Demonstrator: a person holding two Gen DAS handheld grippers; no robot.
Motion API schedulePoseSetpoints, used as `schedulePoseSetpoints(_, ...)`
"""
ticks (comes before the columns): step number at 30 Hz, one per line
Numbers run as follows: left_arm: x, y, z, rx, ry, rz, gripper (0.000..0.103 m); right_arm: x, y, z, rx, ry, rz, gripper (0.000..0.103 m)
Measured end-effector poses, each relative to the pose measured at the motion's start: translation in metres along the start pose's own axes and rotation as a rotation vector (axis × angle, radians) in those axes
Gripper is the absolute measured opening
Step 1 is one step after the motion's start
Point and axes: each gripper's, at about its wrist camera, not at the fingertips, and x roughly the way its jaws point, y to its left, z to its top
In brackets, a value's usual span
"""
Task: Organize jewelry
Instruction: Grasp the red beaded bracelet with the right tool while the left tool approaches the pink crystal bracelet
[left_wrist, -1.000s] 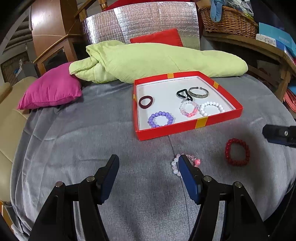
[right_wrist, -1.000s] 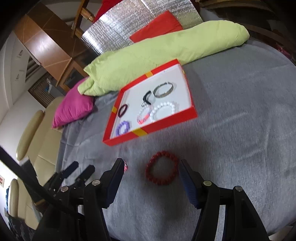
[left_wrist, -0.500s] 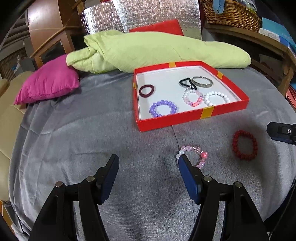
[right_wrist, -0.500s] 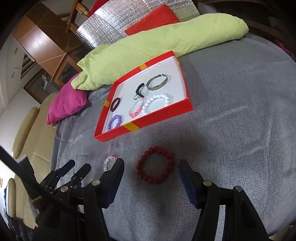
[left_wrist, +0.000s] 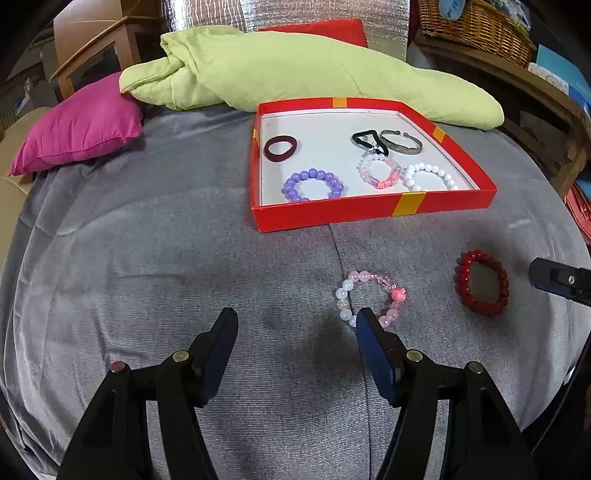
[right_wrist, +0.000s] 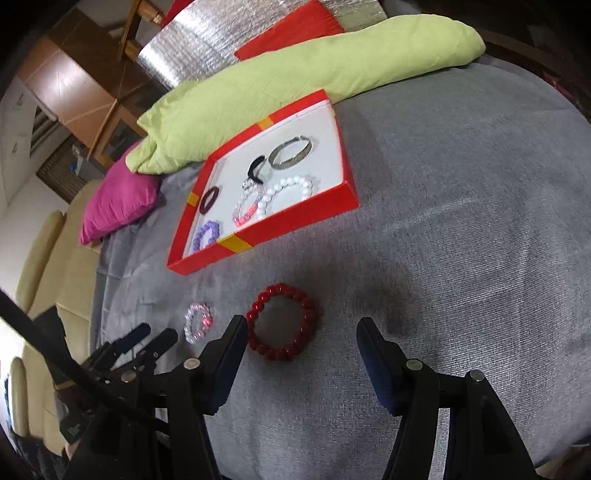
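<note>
The left gripper (left_wrist: 295, 325) is hanging over the grey cloth (left_wrist: 155, 266) with its jaws standing partly apart and gripping nothing; bare cloth is lying between its two fingers. Well ahead of it and off to its left, a magenta cushion (left_wrist: 79, 131) is resting at the far edge of the cloth, with a folded lime-green blanket (left_wrist: 295, 70) stretching across behind. Straight ahead of this gripper and a little to its right, a red tray (left_wrist: 369, 212) is sitting on the cloth, holding a maroon band (left_wrist: 280, 148), a purple bead bracelet (left_wrist: 313, 184), a black hair tie (left_wrist: 367, 142), a pink and clear bracelet (left_wrist: 379, 171), a metal cuff (left_wrist: 400, 142) and a white bead bracelet (left_wrist: 428, 177). Just past the tip of its right finger, a pale pink and white bead bracelet (left_wrist: 371, 297) is lying flat on the cloth, its near edge hidden behind that fingertip; whether they are touching cannot be told. Further right, a red bead bracelet (left_wrist: 481, 282) is lying apart from the pink one. The right gripper (right_wrist: 299, 334) is likewise standing partly open and holding nothing. The red bead bracelet is lying just ahead of its left finger, its near rim reaching toward the gap between the fingers, while the cloth ahead of its right finger is lying bare.
</note>
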Motion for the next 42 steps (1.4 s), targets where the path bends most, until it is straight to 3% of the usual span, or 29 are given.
schedulePoseSetpoints(6,0.002,-0.002,0.000,0.011,0.013,0.000,0.067,0.010,0.018,-0.009,-0.116,0.022,-0.067,0.064)
schedulePoseSetpoints(19,0.005,-0.004,-0.004,0.021,0.035,0.007,0.067,0.026,0.036,-0.018,-0.242,-0.024,-0.215,0.013)
schedulePoseSetpoints(24,0.007,-0.004,-0.005,0.026,0.041,0.010,0.067,0.019,0.030,-0.014,-0.230,-0.058,-0.263,0.010)
schedulePoseSetpoints(33,0.002,-0.013,-0.001,0.033,0.018,-0.058,0.067,0.009,-0.004,0.000,-0.066,-0.030,-0.189,0.010)
schedulePoseSetpoints(42,0.011,-0.020,0.003,-0.003,0.044,-0.174,0.068,0.003,-0.013,0.002,-0.026,-0.013,-0.150,0.012)
